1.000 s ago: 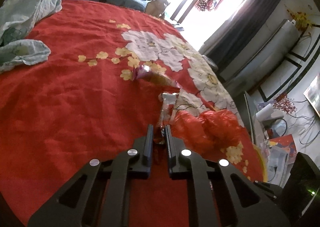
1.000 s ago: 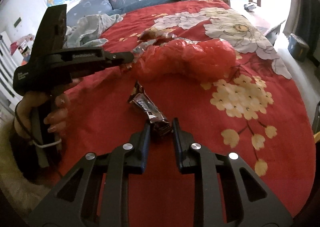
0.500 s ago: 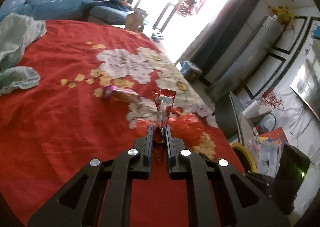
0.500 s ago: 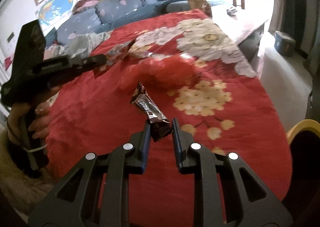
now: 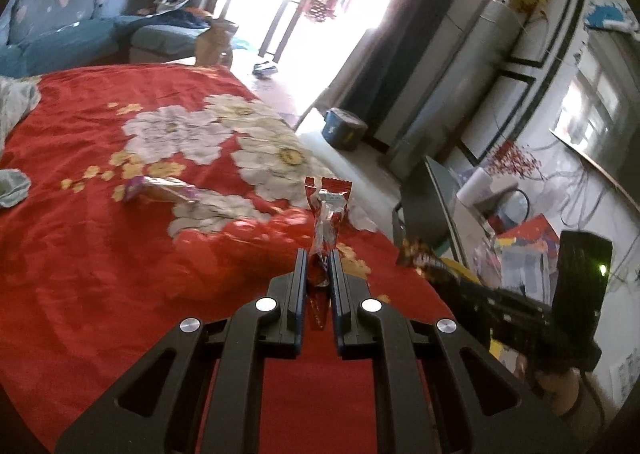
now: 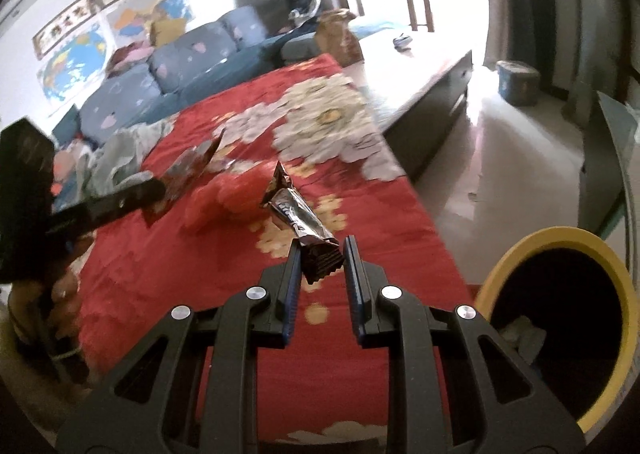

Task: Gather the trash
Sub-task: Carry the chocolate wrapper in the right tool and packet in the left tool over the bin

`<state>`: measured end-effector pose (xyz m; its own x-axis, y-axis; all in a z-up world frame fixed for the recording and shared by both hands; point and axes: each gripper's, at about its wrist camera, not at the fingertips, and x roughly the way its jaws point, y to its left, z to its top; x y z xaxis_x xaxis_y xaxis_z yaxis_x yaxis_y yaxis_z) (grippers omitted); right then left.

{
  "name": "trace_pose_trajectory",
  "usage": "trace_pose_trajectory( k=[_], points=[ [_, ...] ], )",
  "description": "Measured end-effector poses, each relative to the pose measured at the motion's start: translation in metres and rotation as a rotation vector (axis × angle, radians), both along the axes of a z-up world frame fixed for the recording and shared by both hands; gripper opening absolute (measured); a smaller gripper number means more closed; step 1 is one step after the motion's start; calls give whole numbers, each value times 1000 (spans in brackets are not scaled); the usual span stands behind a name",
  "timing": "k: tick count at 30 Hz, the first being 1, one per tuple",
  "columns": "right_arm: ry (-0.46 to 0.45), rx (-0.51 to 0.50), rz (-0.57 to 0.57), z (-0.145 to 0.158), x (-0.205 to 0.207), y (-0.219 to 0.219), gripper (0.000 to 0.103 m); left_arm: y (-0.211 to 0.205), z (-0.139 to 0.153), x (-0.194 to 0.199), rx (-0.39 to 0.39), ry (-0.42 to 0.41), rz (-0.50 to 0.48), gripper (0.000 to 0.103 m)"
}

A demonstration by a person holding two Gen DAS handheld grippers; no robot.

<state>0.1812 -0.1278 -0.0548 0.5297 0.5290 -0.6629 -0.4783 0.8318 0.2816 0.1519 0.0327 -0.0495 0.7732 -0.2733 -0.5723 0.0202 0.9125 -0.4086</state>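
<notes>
My right gripper [image 6: 320, 254] pinches the dark wrapper [image 6: 298, 216] by one end — its long axis runs toward eleven o'clock. The yellow-rimmed bin [image 6: 560, 242] sits at four o'clock, nearer this hand. My left gripper [image 5: 319, 266] clamps the red wrapper [image 5: 326, 214] — upright at twelve.

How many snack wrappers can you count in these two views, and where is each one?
3: a red wrapper held in the left gripper, a dark wrapper held in the right gripper, and a purple-edged wrapper lying on the red cloth. Others may be hidden.
</notes>
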Motion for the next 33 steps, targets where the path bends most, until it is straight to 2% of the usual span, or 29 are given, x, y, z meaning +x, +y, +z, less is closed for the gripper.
trace_pose_trajectory(
  k=[17, 33],
  points=[
    [-9, 16, -187, 0, 9, -77, 16, -80, 1, 3, 72, -3, -175, 10],
    [59, 42, -375, -24, 12, -152, 16, -164, -14, 11, 145, 12, -351, 10]
  ],
)
